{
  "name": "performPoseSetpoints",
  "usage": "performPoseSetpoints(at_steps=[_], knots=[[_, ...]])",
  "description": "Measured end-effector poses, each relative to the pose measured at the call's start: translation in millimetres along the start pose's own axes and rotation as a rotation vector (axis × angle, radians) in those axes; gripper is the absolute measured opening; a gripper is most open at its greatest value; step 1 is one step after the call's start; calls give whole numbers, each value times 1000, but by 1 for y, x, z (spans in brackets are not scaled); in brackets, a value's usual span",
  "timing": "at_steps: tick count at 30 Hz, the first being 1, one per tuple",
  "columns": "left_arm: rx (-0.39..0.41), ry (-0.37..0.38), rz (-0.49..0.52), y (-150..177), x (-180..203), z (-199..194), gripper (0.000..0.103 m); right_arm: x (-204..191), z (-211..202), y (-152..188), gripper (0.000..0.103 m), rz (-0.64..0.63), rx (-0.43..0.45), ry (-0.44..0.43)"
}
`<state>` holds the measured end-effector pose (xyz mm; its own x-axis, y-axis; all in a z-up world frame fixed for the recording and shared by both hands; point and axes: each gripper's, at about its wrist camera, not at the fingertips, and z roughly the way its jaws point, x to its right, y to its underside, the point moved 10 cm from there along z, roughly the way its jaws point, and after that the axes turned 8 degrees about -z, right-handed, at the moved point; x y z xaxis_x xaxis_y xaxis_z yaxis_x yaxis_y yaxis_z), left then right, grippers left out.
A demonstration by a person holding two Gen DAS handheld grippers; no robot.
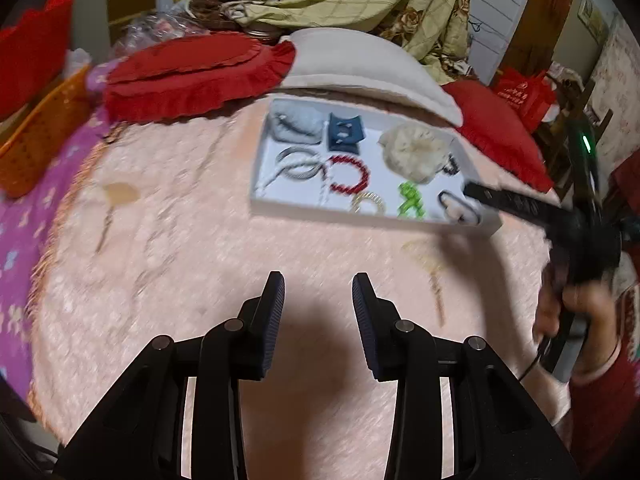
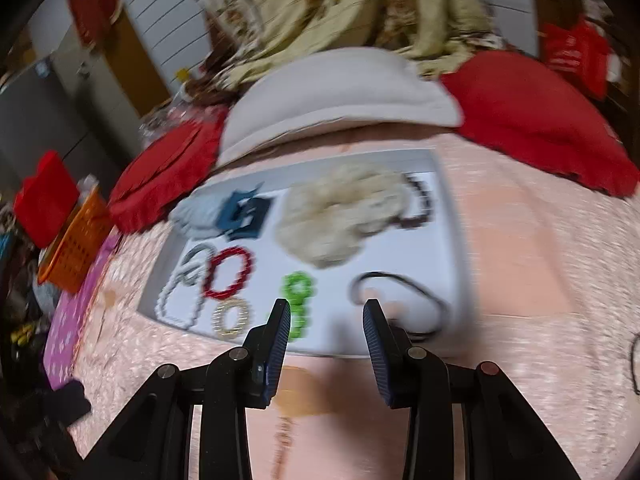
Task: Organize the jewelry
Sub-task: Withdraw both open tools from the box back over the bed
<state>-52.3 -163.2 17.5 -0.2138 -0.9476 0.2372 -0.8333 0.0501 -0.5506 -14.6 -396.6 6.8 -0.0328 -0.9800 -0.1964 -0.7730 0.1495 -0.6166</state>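
Both tongs gape, gripping nothing: left tongs (image 1: 318, 312) over the pink blanket (image 1: 200, 248), right tongs (image 2: 326, 332) at white tray (image 2: 448, 248) edge. Jewelry inside; black cord (image 2: 400, 280) could snag, tipping tray.
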Motion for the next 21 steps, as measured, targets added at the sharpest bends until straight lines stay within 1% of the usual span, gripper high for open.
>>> performPoseSetpoints(at_steps=[4,9,12,16,18,21], knots=[[54,-59,-3,15,-16,-6,35,-39,27,-6,36,-49,-43,-26],[69,-87,-13,19,-34,-3,35,-70,65,-21,36,-89,-100,-28],[79,-92,-27,17,-43,-3,35,-80,93,-28,36,-119,-139,19],[95,-111,-35,15,-55,-5,35,-80,118,-29,36,-176,-179,117],[103,-118,-39,14,-60,-5,35,-76,125,-26,36,-210,-198,178],[109,-120,-51,13,-65,-5,35,-70,124,-24,36,-225,-197,219]])
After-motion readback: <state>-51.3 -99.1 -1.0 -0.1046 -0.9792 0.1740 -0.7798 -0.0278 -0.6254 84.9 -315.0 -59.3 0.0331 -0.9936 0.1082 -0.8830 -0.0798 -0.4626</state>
